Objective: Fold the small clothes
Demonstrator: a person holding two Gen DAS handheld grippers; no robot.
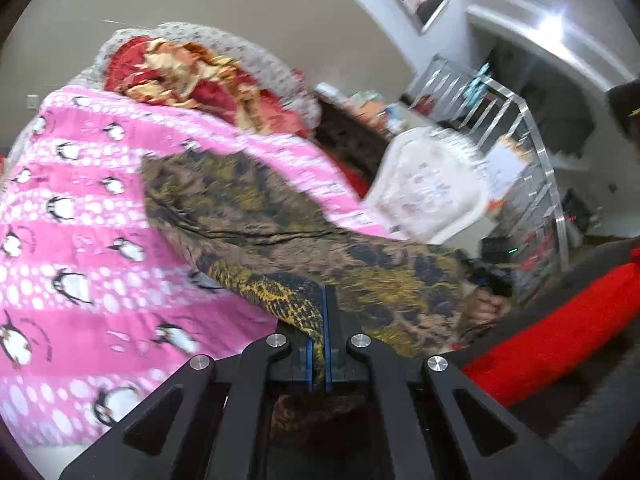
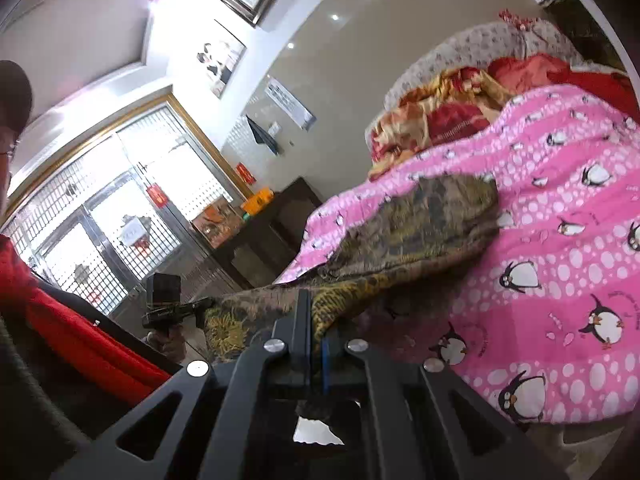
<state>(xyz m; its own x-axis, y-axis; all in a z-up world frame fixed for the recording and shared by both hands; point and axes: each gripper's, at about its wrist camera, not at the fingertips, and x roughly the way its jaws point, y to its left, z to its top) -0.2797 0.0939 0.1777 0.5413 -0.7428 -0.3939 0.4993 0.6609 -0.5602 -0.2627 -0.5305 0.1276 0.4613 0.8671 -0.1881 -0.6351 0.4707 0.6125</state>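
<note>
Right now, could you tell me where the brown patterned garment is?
The brown patterned garment lies across the pink penguin blanket, its near edge clamped by the left gripper and right gripper.

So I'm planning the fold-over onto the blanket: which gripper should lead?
Neither clearly. The left gripper and right gripper are each shut on the near edge of the brown patterned garment, whose far part rests on the pink penguin blanket. Probably both together.

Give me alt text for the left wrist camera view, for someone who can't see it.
The left gripper is shut on the edge of a brown and yellow patterned garment, which is spread over a pink penguin blanket on a bed. A red and gold quilt is bunched behind it.
</note>
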